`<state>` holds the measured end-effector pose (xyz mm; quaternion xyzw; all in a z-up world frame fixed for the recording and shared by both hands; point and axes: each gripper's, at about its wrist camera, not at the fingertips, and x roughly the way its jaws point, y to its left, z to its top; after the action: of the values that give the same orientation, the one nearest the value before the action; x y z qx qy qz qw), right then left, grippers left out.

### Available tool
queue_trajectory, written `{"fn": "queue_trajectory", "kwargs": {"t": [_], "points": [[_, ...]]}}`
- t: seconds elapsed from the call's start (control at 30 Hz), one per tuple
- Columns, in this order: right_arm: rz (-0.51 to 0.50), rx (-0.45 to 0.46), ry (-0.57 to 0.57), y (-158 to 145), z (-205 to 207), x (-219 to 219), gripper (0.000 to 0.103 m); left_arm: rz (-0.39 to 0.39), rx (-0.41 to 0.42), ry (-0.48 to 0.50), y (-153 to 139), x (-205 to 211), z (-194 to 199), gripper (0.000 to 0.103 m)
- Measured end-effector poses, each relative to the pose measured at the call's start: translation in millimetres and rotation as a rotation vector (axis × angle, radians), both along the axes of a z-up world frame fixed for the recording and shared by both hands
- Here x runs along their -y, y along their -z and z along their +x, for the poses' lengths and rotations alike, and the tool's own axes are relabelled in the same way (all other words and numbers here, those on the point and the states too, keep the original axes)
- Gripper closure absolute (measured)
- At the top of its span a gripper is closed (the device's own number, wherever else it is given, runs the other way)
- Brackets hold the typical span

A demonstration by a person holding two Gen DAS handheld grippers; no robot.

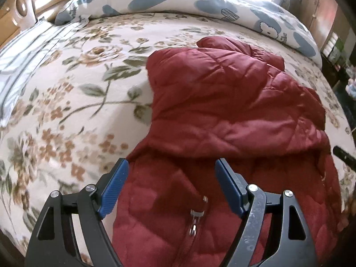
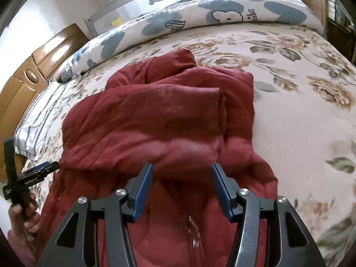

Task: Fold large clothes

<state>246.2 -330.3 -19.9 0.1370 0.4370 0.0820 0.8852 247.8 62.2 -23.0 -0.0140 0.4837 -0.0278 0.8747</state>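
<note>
Left wrist view: the dark red quilted puffer jacket [image 1: 233,111] lies on the floral bedspread [image 1: 66,93], right of centre, running from bottom centre to upper right. The left gripper [image 1: 171,166] hangs over its zipper end, jaws apart, empty.

Right wrist view: the jacket fills the centre, long axis bottom to top. The right gripper [image 2: 182,171] is spread apart above it, gripping nothing.

Both grippers empty, angled downward

The left gripper [image 1: 171,166] and the right gripper [image 2: 182,171] stand parted with nothing between their blue pads; a hand [image 2: 24,211] at lower left grips a handle.
</note>
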Motion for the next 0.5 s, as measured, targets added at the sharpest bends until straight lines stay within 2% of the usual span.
{"fn": "queue_trajectory", "kwargs": {"t": [0.23,0.37,0.5], "points": [[0.040,0.000,-0.016,-1,-38,0,0.040,-0.055,-0.013,-0.036,0,-18,-33,0.023],[0.047,-0.007,-0.034,-2,-55,-3,0.039,-0.049,-0.018,-0.028,1,-19,-51,0.023],[0.052,-0.005,-0.052,-3,-74,-4,0.034,-0.060,-0.026,-0.022,2,-23,-69,0.023]]}}
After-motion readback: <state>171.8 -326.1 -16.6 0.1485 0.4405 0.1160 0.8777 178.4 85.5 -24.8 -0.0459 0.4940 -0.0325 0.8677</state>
